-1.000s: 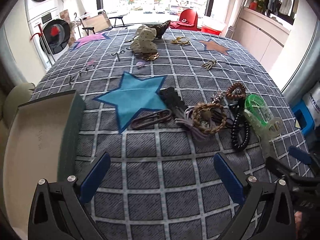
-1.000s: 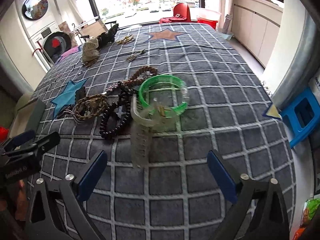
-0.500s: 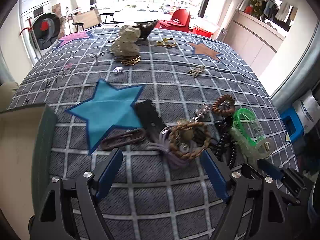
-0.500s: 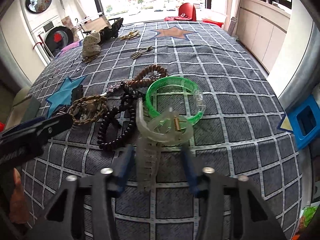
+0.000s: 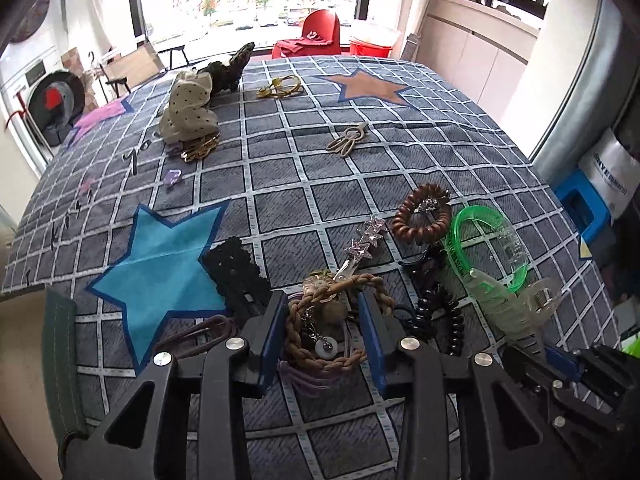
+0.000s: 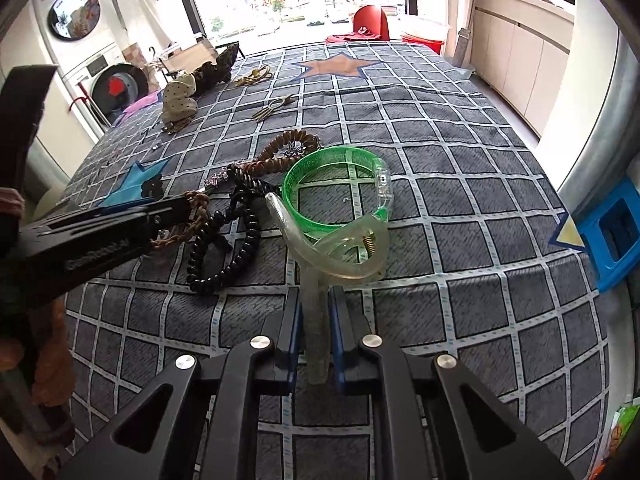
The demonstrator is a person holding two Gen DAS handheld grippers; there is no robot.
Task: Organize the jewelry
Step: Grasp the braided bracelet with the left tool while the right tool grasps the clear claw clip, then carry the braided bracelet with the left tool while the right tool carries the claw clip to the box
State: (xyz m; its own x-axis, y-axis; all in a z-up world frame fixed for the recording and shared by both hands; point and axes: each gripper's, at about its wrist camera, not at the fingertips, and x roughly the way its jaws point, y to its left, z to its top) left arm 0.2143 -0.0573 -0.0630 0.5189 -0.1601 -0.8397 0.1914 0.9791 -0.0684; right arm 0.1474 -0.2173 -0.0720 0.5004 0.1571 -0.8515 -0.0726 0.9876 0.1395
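Two hand-held grippers: left (image 5: 323,334) straddles braided bracelet (image 5: 336,320), closing; right (image 6: 314,338) clamps clear claw clip (image 6: 320,280).

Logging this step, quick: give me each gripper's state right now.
Left gripper: jaws closing around the braided bracelet, pads not clearly pressing yet.
Right gripper: shut on the clear hair claw clip.

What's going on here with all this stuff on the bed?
A person is sorting jewelry and hair accessories spread over a checked bedspread, one tool in each hand. The left tool is closing around a braided brown bracelet in a tangled pile. The right tool has clamped the teeth of a clear hair claw clip, which leans on a green bangle. Nothing looks lifted yet.
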